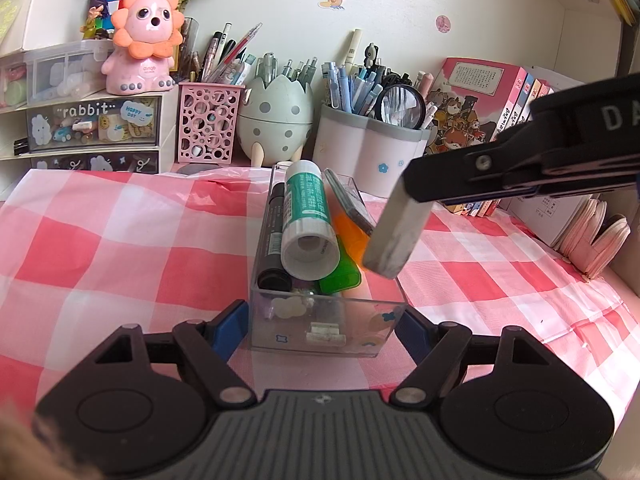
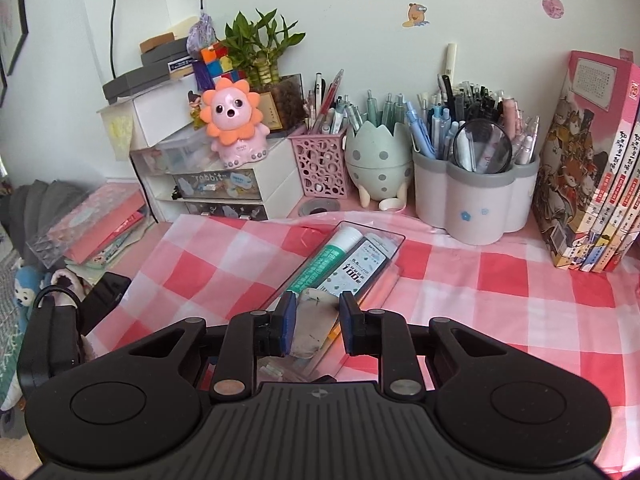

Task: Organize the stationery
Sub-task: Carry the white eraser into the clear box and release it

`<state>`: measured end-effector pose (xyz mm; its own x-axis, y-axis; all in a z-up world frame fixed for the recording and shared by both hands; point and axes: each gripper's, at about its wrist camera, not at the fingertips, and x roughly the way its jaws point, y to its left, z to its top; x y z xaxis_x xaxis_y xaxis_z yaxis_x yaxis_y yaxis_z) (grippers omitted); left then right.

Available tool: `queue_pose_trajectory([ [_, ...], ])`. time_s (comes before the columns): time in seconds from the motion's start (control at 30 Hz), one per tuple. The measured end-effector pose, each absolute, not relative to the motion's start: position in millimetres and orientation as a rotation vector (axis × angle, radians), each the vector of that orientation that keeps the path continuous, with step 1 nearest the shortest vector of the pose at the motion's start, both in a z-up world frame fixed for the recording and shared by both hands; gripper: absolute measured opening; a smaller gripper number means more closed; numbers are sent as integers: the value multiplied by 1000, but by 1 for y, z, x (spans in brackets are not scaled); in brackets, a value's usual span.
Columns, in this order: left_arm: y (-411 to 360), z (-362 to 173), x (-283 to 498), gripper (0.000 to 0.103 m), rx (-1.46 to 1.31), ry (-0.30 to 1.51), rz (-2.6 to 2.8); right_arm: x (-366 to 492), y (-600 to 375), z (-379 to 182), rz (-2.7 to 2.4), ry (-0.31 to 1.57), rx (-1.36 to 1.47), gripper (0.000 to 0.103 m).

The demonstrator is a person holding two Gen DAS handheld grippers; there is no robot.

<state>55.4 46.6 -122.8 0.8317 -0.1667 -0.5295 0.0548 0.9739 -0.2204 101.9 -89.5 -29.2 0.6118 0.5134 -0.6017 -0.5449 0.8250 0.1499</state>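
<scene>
A clear plastic drawer box [image 1: 320,328] stands on the pink checked cloth, holding a green-and-white glue stick [image 1: 306,216], a black marker [image 1: 274,236], green and orange pieces and a dark lead case [image 1: 348,204]. My left gripper [image 1: 322,324] grips the box's near end, one blue pad on each side. My right gripper [image 2: 316,322] holds a worn grey-white eraser [image 2: 314,326] just above the box [image 2: 384,240]; the eraser also shows in the left wrist view [image 1: 394,236] over the box's right edge. The glue stick [image 2: 320,264] and lead case [image 2: 356,268] lie below it.
Along the back wall stand a pink mesh pen holder [image 1: 206,124], an egg-shaped holder [image 1: 276,116], a white flower-shaped pen cup [image 1: 372,148] with a magnifier, a pink lion figure [image 1: 146,40] on small drawers, and books [image 2: 588,168] at the right. Boxes and books lie left [image 2: 100,224].
</scene>
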Motion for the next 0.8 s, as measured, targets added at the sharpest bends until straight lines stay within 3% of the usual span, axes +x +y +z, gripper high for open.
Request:
queue_pose_trajectory([
  [0.03,47,-123,55,52,-200,578,-118,102,-88,-30,614,681,-51,21],
  [0.07,46,-123,55,52,-200,578,-118,102,-87,-31,619,685,-53,11],
  [0.1,47,-123,55,52,-200,577,-119,102,-85,-32,622,688,-55,11],
  [0.57,46,-123,56,52,-202,577,-119,103,-83,-35,606,699,-68,12],
  [0.8,47,-123,56,52,-201,578,-119,103,-94,-30,578,683,-47,18],
])
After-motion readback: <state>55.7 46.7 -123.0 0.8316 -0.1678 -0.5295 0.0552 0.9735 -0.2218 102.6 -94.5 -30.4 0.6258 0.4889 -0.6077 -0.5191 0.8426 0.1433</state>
